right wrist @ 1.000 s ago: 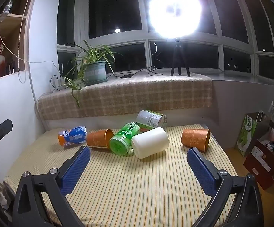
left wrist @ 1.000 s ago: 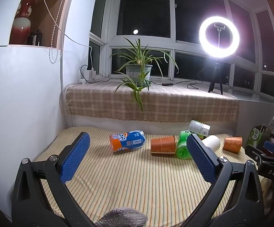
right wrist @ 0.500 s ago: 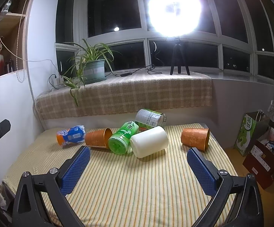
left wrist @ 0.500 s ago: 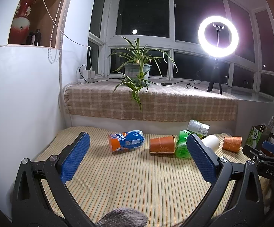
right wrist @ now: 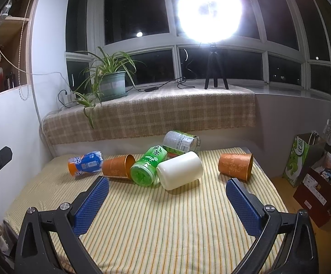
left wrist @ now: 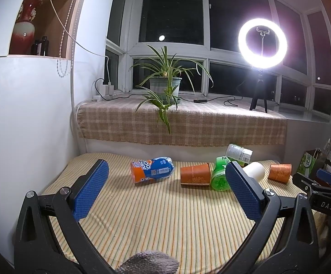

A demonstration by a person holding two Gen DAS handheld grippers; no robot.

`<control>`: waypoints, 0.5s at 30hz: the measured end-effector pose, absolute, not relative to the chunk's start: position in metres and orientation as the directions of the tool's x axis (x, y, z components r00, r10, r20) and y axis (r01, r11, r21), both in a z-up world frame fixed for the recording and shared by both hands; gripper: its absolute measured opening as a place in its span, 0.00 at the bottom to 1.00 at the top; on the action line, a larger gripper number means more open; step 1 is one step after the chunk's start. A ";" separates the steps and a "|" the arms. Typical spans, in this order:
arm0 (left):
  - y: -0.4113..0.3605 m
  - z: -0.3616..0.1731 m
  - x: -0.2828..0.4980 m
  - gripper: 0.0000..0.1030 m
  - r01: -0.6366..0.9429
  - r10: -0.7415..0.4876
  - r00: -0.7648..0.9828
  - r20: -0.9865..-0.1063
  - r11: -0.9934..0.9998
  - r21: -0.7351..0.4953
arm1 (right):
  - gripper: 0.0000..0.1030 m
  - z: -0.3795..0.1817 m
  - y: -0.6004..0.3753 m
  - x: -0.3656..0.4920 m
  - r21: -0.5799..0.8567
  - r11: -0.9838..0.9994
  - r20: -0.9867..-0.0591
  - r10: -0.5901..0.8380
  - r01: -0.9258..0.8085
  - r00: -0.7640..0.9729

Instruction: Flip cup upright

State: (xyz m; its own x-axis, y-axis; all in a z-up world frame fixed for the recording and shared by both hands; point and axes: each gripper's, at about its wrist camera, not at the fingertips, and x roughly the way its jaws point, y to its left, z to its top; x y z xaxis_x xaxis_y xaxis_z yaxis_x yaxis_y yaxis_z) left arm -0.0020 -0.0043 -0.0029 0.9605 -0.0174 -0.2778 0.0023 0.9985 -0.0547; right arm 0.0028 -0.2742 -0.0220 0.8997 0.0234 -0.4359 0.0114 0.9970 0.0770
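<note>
On the striped bench (right wrist: 165, 228) the things lie in a loose row, all on their sides. Farthest left is a blue-and-orange bottle (right wrist: 85, 164), and just right of it an orange cup (right wrist: 118, 166) with its open mouth turned toward the right. A green bottle (right wrist: 147, 166) lies touching that cup, a labelled can (right wrist: 181, 142) behind it, and a white cup (right wrist: 179, 170) presses against the green bottle's right flank. Set well apart at the right end lies a second orange cup (right wrist: 235, 166), its mouth facing right. The left gripper (left wrist: 165, 189) hovers above the near part of the bench, its jaws spread wide with nothing between them. The right gripper (right wrist: 167, 202) hangs likewise, jaws released and empty, the white cup lying ahead between its blue pads (right wrist: 92, 205).
</note>
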 end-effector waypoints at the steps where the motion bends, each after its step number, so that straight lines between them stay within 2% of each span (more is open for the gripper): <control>1: -0.004 -0.003 -0.002 1.00 0.001 -0.016 0.961 -0.277 0.999 -0.054 | 1.00 -0.022 -0.274 0.003 0.077 0.997 -0.437 0.026 0.009 0.899; 15: -0.003 -0.007 -0.001 1.00 0.003 -0.019 0.960 -0.281 0.998 -0.057 | 1.00 -0.022 -0.273 0.005 0.083 0.996 -0.450 0.024 0.015 0.893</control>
